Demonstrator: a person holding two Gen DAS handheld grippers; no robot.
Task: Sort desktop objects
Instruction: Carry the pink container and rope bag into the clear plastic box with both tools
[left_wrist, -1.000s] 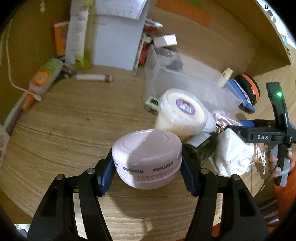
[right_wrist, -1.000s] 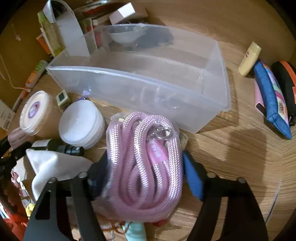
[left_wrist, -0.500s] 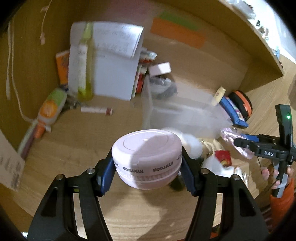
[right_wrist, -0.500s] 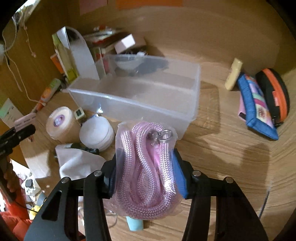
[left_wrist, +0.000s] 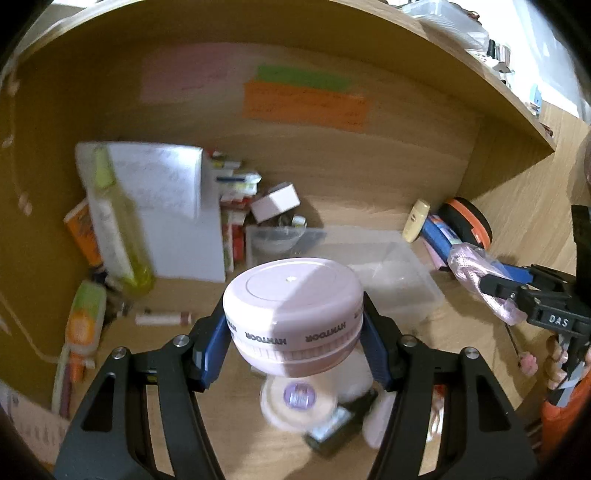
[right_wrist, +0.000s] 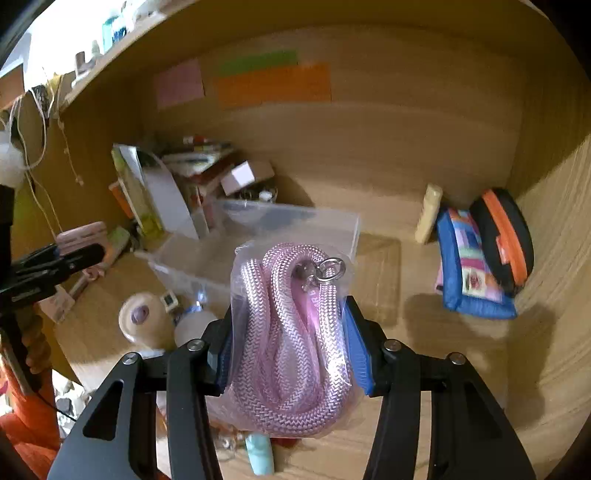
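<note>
Handling first: round pale-pink plastic case with "HYNTOOR" lettering around its side (left_wrist: 291, 314) looks rigid, smooth-walled and probably light; left tongs (left_wrist: 293, 345) are clamped on its side wall at opposite points, blue pads pressing at 9 and 3 o'clock of the case, carried clear above the wooden counter (left_wrist: 369, 206). Smooth curved wall could slip or rotate between the flat pads, so a grip across the widest part, as now, reads as the safe one. Coiled pink braided rope with a metal ring, sealed in a clear plastic bag (right_wrist: 291, 332), is soft, squashy and light; the bag film looks slick. Right tongs (right_wrist: 291, 354) are clenched on the middle of the bundle, rope bulging above and below the pads, also held up off the counter. Likely destination, my guess, is the clear plastic storage bin (left_wrist: 402, 280) at 12 o'clock of the rope in the right wrist view, its front half looking empty. Counts: one pink case, one bagged rope, one clear bin, two tongs both loaded. Left on the counter: one cream round tub with a purple label (right_wrist: 140, 319), one white round tub (right_wrist: 194, 325) just beside it at 3 o'clock, one blue patchwork pouch (right_wrist: 469, 266), one black-and-orange zip case (right_wrist: 504, 236), one cream tube (right_wrist: 428, 212). Blurred clutter at 10 o'clock not countable.
</note>
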